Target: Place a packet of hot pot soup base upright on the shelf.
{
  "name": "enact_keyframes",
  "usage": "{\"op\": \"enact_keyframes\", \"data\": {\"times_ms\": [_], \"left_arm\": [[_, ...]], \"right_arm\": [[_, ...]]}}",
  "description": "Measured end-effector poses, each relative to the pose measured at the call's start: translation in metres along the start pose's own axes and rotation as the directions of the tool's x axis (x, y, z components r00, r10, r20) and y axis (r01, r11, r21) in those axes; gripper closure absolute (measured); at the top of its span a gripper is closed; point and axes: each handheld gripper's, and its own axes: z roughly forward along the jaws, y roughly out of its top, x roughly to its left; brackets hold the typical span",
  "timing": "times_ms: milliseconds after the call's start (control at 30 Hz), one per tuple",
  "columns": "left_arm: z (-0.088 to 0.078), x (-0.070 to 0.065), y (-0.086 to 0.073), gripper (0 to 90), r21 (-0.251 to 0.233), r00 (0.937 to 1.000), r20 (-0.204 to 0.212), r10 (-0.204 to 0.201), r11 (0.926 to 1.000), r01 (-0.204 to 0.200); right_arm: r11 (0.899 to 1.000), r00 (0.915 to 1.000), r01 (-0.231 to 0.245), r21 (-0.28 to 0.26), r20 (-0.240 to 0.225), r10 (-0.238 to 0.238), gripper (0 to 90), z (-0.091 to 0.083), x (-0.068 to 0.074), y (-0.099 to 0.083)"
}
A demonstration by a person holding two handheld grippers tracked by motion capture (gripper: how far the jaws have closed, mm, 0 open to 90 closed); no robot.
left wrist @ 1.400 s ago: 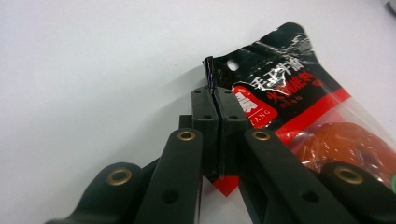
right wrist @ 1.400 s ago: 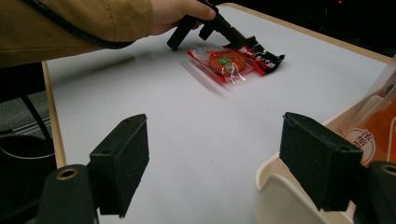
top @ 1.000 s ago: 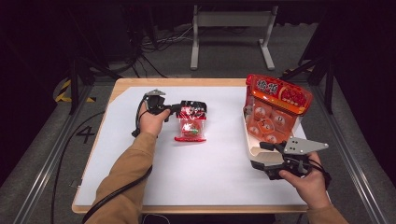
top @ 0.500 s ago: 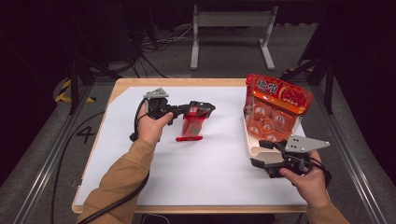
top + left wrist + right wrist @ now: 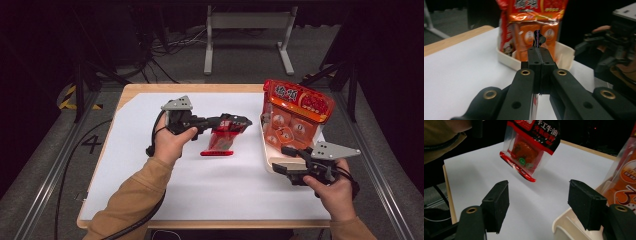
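The small red and clear plastic sachet (image 5: 220, 140) with a red lump inside hangs above the white table sheet (image 5: 150, 190), lifted clear of it near the middle of the table, a little toward the far edge. The left gripper (image 5: 239, 121) has its jaws together on the sachet's top edge, and in the left gripper view a thin strip of the packet sticks out between the pressed pads (image 5: 539, 56). In the right gripper view the sachet (image 5: 530, 148) hangs tilted, its lower red seam just above the sheet.

Near the right edge of the table stands a cream plastic tray (image 5: 267, 155) holding a large upright orange snack bag (image 5: 295, 117). The right gripper (image 5: 289, 159) sits at the tray's near end; its jaws stand well apart with nothing between them, and they have just been closing a little.
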Motion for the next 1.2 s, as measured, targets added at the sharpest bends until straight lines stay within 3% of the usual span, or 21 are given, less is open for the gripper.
{"op": "enact_keyframes", "data": {"times_ms": [167,333,533,867,1000,1200], "left_arm": [[0.006,-0.018,0.008,90.0,-0.014,0.9986,0.044,0.027,0.9996,-0.026],[0.019,-0.040,0.016,90.0,-0.027,0.9916,0.113,0.063,0.9978,-0.060],[0.033,-0.052,0.019,90.0,-0.016,0.9845,0.163,0.064,0.9979,-0.062],[0.046,-0.062,0.018,90.0,-0.035,0.9760,0.201,0.082,0.9964,-0.077],[0.051,-0.066,0.018,90.0,-0.043,0.9727,0.212,0.095,0.9952,-0.088],[0.053,-0.064,0.016,90.0,-0.061,0.9719,0.218,0.088,0.9952,-0.076]], "right_arm": [[1.000,0.9996,-0.016,-0.010,0.022,0.017,38.8,-0.006,-0.004,0.003],[1.000,0.9990,-0.024,-0.014,0.037,0.025,42.7,-0.011,-0.006,0.005],[0.999,0.9994,-0.032,-0.035,0.009,0.032,43.3,-0.015,-0.007,0.007],[0.997,0.9992,-0.036,-0.066,-0.022,0.034,42.0,-0.015,-0.011,0.014],[1.000,0.9987,-0.006,-0.030,-0.051,0.005,59.6,-0.013,-0.014,0.016],[1.000,0.9984,0.012,-0.026,-0.055,-0.014,71.3,-0.014,-0.016,0.019]]}}
